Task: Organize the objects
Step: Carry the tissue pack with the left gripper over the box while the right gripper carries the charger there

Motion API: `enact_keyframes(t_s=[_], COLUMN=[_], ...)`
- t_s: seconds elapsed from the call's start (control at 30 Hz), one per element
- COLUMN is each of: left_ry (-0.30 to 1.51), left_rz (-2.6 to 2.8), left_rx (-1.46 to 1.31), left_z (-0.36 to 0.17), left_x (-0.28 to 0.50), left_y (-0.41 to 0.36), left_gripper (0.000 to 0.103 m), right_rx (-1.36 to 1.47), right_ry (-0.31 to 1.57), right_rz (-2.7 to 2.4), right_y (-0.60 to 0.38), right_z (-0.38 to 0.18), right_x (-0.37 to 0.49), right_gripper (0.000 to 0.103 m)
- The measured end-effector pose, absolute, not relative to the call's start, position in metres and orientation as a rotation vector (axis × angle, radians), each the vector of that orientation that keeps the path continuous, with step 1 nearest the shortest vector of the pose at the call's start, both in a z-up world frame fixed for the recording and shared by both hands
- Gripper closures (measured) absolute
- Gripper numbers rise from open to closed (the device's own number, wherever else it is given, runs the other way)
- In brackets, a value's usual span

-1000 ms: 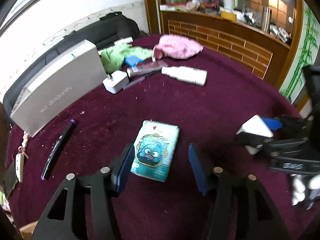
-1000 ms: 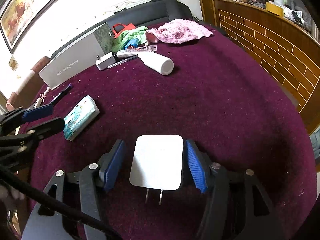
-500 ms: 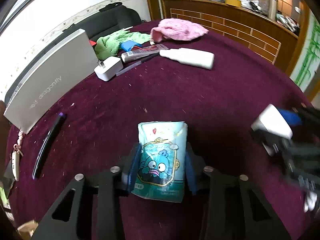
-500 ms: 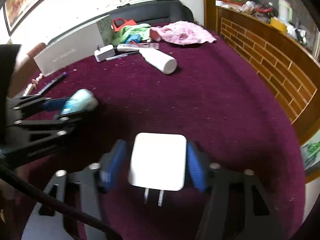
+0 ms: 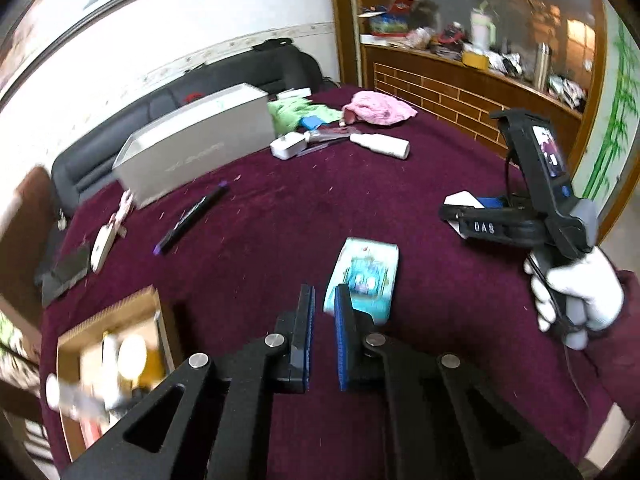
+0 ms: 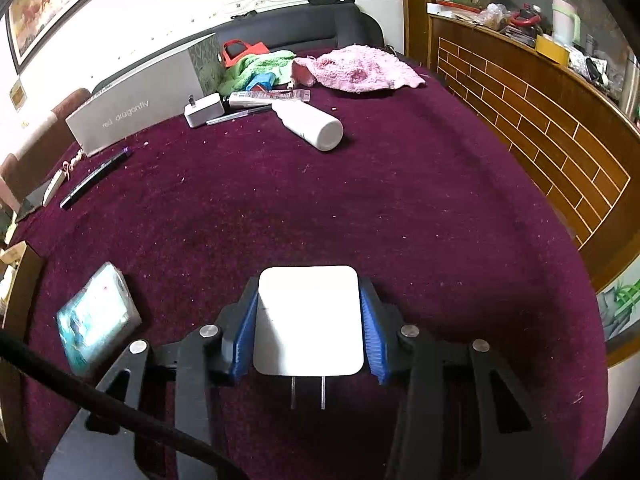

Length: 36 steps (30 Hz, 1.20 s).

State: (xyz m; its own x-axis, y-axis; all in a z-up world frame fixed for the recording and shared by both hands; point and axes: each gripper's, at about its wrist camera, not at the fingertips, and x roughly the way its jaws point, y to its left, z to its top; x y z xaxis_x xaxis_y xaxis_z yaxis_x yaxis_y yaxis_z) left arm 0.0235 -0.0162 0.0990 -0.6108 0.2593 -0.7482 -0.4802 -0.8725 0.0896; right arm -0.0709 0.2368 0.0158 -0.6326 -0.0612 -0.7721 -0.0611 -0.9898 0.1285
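Leaving tissue pack beside the box, well inside table edge.

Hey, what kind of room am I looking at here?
Probably a lived-in home sitting or dining room: a round table under a dark red plush cloth, a black leather sofa along the white wall, and a cluttered wooden brick-pattern counter.

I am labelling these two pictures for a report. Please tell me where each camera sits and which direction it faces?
Left wrist view: on the left gripper, looking down across the maroon table; its closed fingers, the right gripper and a gloved hand show.
Right wrist view: on the right gripper, facing the sofa side; its fingers clamp a white charger.
Shared: tissue pack, grey box, white bottle.
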Motion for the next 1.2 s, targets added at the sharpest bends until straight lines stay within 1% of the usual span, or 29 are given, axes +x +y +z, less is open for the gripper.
enact_keyframes(t_s=[0.07, 0.1, 0.13, 0.2, 0.23, 0.3, 0.4, 0.47, 0.53, 0.57, 0.6, 0.63, 0.7, 0.73, 0.77, 0.8, 0.83, 0.9, 1.0, 1.07, 1.1, 1.17, 1.2], left_ry=[0.344, 0.322, 0.299, 0.255, 0.263, 0.353, 0.533, 0.599, 0.679, 0.668, 0.645, 0.618, 0.543, 0.487, 0.401, 0.37, 0.396, 0.383, 0.372, 0.361, 0.352, 0.31, 0.294], left_rz=[2.444, 2.423, 2.385, 2.324, 2.312, 2.336, 2.362, 2.325, 2.261, 2.292, 2.293, 2.283, 2.295, 2.279, 2.257, 2.263, 2.292, 2.3, 2.334, 2.376, 2.396, 2.444, 2.467], left_rx=[-1.082, -1.082, -1.096, -1.116, -1.123, -1.127, -1.064, -1.085, -1.143, -1.09, -1.068, -1.099, -1.131, -1.177, -1.22, -1.221, -1.21, -1.224, -1.209, -1.179, -1.161, -1.118, -1.104], left_z=[0.096, 0.094, 0.09, 0.077, 0.071, 0.061, 0.05, 0.037, 0.019, 0.018, 0.017, 0.011, 0.008, 0.007, 0.006, 0.008, 0.011, 0.015, 0.024, 0.037, 0.043, 0.057, 0.062], left_x=[0.027, 0.027, 0.024, 0.012, 0.006, -0.005, -0.02, -0.027, -0.034, -0.033, -0.034, -0.037, -0.042, -0.046, -0.047, -0.045, -0.04, -0.03, -0.01, 0.004, 0.009, 0.022, 0.028], left_y=[-0.022, -0.021, -0.019, -0.009, -0.003, 0.014, 0.038, 0.05, 0.064, 0.066, 0.067, 0.07, 0.068, 0.065, 0.059, 0.056, 0.053, 0.044, 0.026, 0.014, 0.008, -0.007, -0.013], left_gripper=[0.094, 0.086, 0.067, 0.046, 0.046, 0.046, 0.046, 0.042, 0.034, 0.031, 0.016, 0.011, 0.01, 0.016, 0.025, 0.044, 0.06, 0.061, 0.061, 0.061, 0.061, 0.061, 0.061], right_rx=[1.339, 1.335, 1.331, 1.325, 1.316, 1.3, 1.282, 1.274, 1.267, 1.264, 1.262, 1.262, 1.269, 1.272, 1.274, 1.278, 1.28, 1.292, 1.307, 1.325, 1.326, 1.336, 1.345], right_ry=[-0.248, -0.266, -0.291, -0.341, -0.383, -0.425, -0.472, -0.487, -0.49, -0.495, -0.498, -0.494, -0.474, -0.462, -0.45, -0.443, -0.436, -0.404, -0.304, -0.24, -0.236, -0.235, -0.219], right_rz=[-2.821, -2.816, -2.812, -2.806, -2.802, -2.795, -2.782, -2.775, -2.763, -2.756, -2.751, -2.751, -2.756, -2.761, -2.765, -2.766, -2.768, -2.775, -2.756, -2.765, -2.767, -2.799, -2.823], right_y=[0.239, 0.24, 0.242, 0.245, 0.246, 0.249, 0.253, 0.255, 0.255, 0.255, 0.255, 0.255, 0.253, 0.252, 0.251, 0.251, 0.25, 0.248, 0.237, 0.231, 0.231, 0.234, 0.235], right_z=[0.016, 0.016, 0.016, 0.016, 0.016, 0.016, 0.015, 0.015, 0.015, 0.015, 0.015, 0.015, 0.015, 0.015, 0.015, 0.015, 0.015, 0.015, 0.015, 0.014, 0.014, 0.014, 0.014], right_x=[-0.071, -0.07, -0.068, -0.064, -0.061, -0.058, -0.059, -0.06, -0.062, -0.062, -0.063, -0.064, -0.065, -0.064, -0.064, -0.064, -0.064, -0.063, -0.065, -0.065, -0.065, -0.063, -0.062], right_gripper=[0.059, 0.059, 0.059, 0.059, 0.059, 0.059, 0.059, 0.059, 0.055, 0.054, 0.054, 0.054, 0.054, 0.054, 0.054, 0.054, 0.054, 0.054, 0.036, 0.036, 0.038, 0.056, 0.058])
